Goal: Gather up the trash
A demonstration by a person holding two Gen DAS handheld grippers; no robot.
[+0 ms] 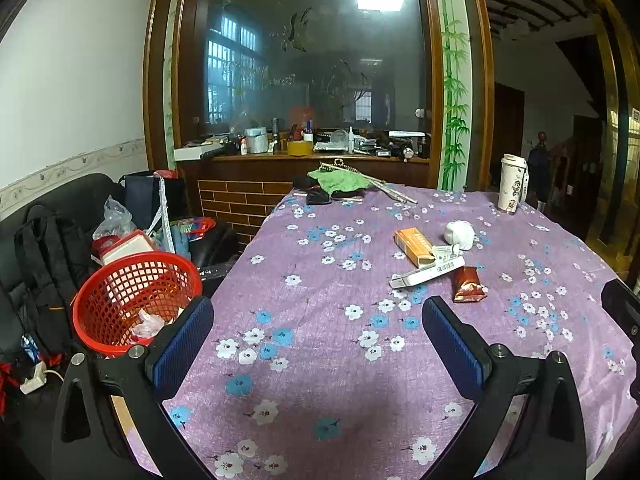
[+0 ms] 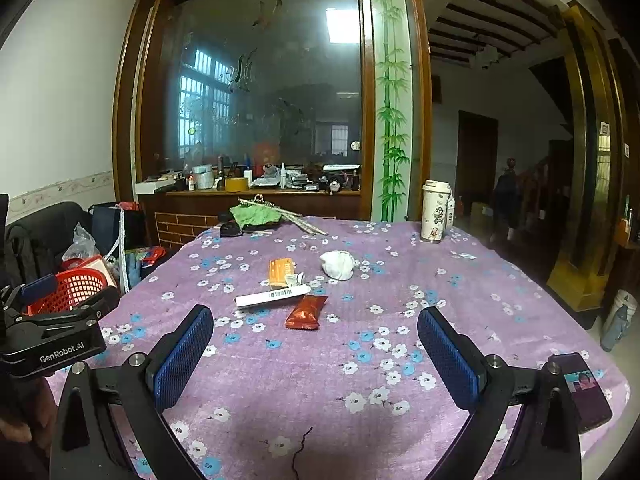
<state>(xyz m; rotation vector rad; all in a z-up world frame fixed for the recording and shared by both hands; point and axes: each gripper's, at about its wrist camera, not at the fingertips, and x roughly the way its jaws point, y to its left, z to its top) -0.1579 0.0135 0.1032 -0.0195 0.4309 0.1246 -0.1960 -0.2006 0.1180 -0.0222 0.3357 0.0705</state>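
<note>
Trash lies in a cluster mid-table: an orange box [image 1: 414,247] [image 2: 281,271], a crumpled white tissue [image 1: 460,234] [image 2: 338,265], a long white box with a barcode [image 1: 428,273] [image 2: 273,295], a small crumpled wrapper [image 1: 445,252] and a red-brown snack packet [image 1: 468,284] [image 2: 305,312]. A red mesh basket [image 1: 136,300] [image 2: 74,288] stands off the table's left edge with some trash inside. My left gripper [image 1: 318,340] is open and empty, near the table's left front. My right gripper [image 2: 314,356] is open and empty, short of the packet.
The table has a purple floral cloth [image 1: 320,280]. A white tumbler [image 1: 512,184] [image 2: 435,212] stands at the far right, green cloth and metal sticks [image 1: 344,180] at the far edge. A phone [image 2: 584,388] lies at the front right. Bags and clutter fill the black sofa [image 1: 52,240].
</note>
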